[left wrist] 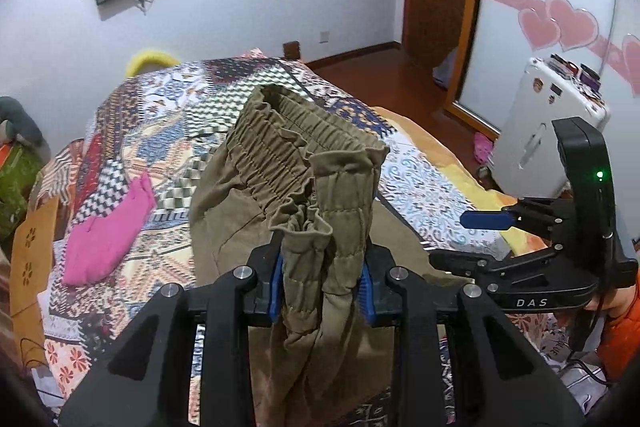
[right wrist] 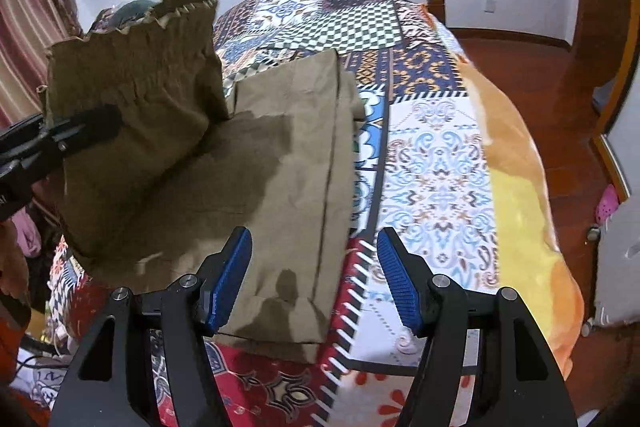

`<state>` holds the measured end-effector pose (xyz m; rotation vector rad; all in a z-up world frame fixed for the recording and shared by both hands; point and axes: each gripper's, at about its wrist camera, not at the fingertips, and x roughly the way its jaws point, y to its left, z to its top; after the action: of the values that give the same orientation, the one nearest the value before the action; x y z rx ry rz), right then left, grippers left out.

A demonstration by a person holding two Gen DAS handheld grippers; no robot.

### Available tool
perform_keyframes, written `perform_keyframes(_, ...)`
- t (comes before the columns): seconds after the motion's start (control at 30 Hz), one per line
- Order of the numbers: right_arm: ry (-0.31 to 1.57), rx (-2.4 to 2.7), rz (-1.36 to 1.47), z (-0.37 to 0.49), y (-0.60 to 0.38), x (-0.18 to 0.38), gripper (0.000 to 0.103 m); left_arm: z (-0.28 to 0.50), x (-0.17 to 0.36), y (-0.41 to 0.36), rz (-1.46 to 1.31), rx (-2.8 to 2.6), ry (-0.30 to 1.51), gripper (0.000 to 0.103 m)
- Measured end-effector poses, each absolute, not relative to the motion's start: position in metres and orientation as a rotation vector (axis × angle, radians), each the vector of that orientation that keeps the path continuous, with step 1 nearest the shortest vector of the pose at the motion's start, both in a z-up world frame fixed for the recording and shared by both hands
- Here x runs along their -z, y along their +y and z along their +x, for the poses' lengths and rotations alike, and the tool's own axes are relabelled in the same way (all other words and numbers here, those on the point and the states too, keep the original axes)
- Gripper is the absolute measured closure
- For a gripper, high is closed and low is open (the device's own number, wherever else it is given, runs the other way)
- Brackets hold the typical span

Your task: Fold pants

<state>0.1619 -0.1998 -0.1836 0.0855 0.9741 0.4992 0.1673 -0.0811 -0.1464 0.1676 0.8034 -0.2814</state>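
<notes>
Clamping the olive pants waistband, the left gripper lifts it; only the right wrist view shows the right gripper gaping, empty, above the legs.

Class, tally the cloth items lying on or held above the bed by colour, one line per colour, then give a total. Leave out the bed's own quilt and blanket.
Olive-brown: 1, the pants, waistband end clamped in the left gripper, legs lying on the bed
Pink: 1, the folded pink cloth on the quilt
Total: 2
</notes>
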Motion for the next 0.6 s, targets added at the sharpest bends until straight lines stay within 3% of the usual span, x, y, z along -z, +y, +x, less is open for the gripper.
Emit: perform_keyframes(0.6, 0.968, -0.432, 0.135, 0.161, -0.227, 0.186, 0.042, 0.187, 0.194, -0.119, 0.141, 0.412, 1.009, 0.073)
